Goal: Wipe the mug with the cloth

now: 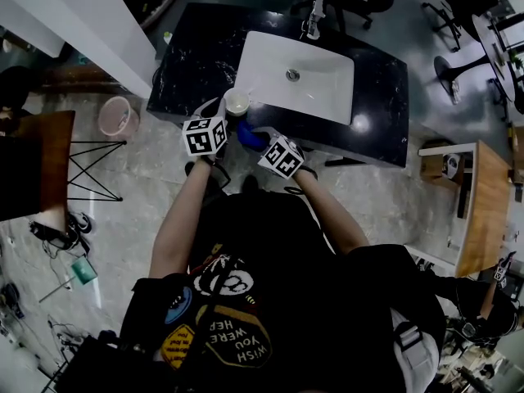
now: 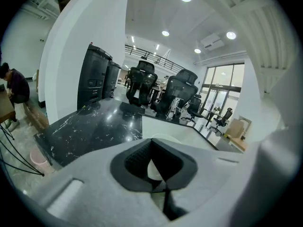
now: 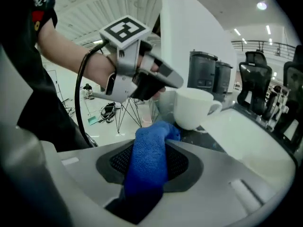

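Note:
A white mug [image 1: 237,101] is at the front edge of the black counter [image 1: 192,60], just left of the basin. My left gripper [image 1: 214,115] is shut on the mug's rim; in the right gripper view its fingers [image 3: 158,82] clamp the side of the mug [image 3: 191,107] away from the handle. Between the left gripper's [image 2: 154,159] dark pads a white patch of mug [image 2: 152,170] shows. My right gripper [image 3: 151,143] is shut on a folded blue cloth [image 3: 149,162], whose tip sits just short of the mug's base. From above, the cloth [image 1: 250,137] lies between the two marker cubes.
A white sink basin [image 1: 303,76] with a faucet [image 1: 312,19] is set in the counter to the mug's right. A pink bin [image 1: 117,117] and a wire-legged stand [image 1: 94,170] are on the floor at left. Office chairs [image 2: 147,86] stand beyond the counter.

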